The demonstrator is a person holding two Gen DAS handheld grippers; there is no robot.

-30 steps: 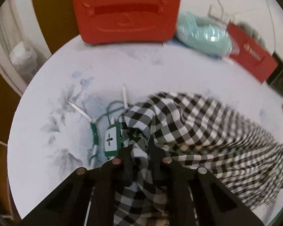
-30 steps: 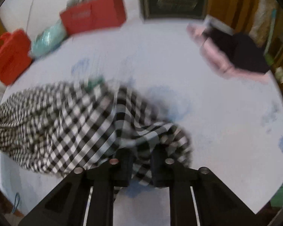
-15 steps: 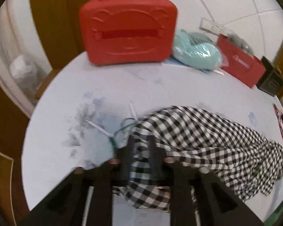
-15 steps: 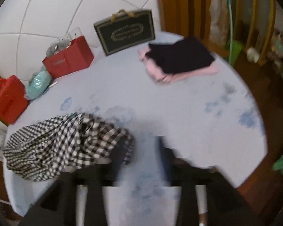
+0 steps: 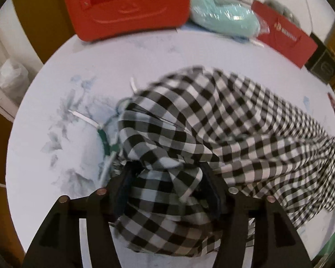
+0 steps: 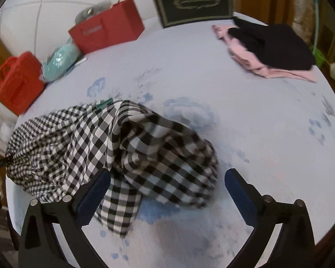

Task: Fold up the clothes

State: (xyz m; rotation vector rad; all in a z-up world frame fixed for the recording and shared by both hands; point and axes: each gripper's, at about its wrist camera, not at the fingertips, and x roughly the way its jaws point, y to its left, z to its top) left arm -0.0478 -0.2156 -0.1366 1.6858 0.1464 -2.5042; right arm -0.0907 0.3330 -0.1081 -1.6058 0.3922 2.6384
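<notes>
Both grippers, left [image 5: 165, 178] and right [image 6: 167, 178], have just opened their jaws, releasing the checked shirt [image 6: 100, 147] onto the table [image 6: 256, 134] for refolding.

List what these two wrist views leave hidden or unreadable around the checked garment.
- Left wrist view: the checked garment covers most of the green-tagged cord and is motion-blurred; what kind of garment it is stays unclear.
- Left wrist view: cloth bunches between the left gripper fingers, hiding whether the pads still touch it.
- Right wrist view: the green label is too small to read.
- Right wrist view: the black garment hides most of the pink one.
</notes>
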